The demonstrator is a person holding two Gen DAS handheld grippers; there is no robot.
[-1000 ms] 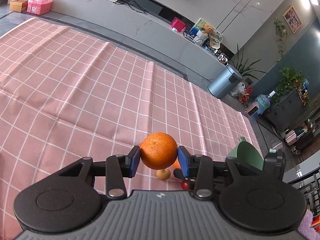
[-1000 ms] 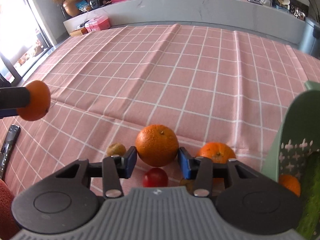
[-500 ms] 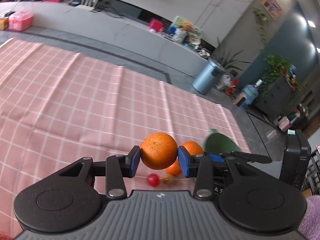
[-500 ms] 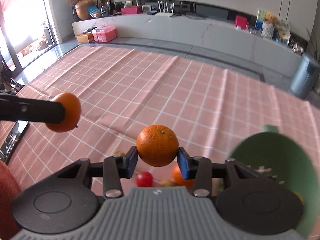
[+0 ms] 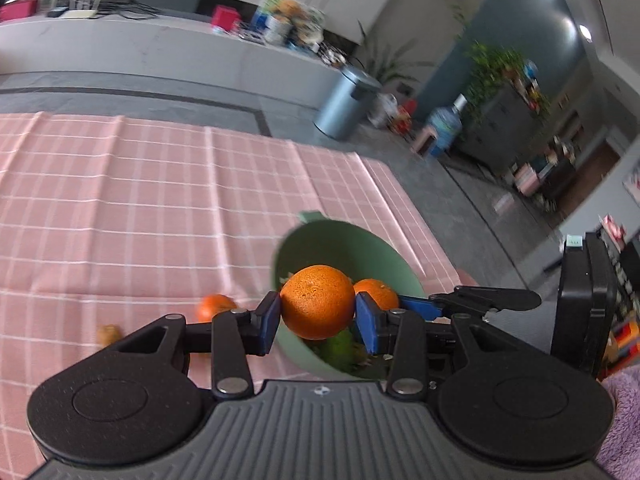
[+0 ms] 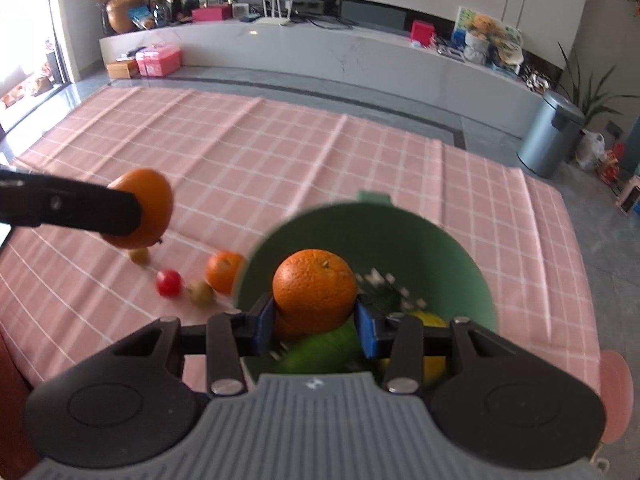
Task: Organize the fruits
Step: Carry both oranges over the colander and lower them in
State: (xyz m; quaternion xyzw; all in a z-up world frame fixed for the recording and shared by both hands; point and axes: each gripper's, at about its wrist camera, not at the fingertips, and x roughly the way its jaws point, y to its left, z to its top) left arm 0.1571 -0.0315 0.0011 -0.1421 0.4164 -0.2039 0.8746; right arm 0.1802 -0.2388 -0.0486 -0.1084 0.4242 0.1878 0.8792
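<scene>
Firstly, left wrist view: the left gripper [image 5: 317,319] pinches an orange [image 5: 317,307] between its blue pads, directly above the near rim of a green bowl [image 5: 348,248]; just right of it the right gripper's fingers [image 5: 416,307] clamp a second orange [image 5: 378,293]. Right wrist view: the right gripper [image 6: 315,322] grips its orange [image 6: 315,291] over the bowl [image 6: 448,264]; ahead-left, a loose orange [image 6: 225,276], a cherry tomato [image 6: 169,283] and two small brown fruits [image 6: 201,293] lie on the pink cloth [image 6: 280,168].

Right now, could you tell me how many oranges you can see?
3 for certain: one in the left claw, one in the right claw above the green bowl, one on the cloth. The bowl may hide more.
</scene>
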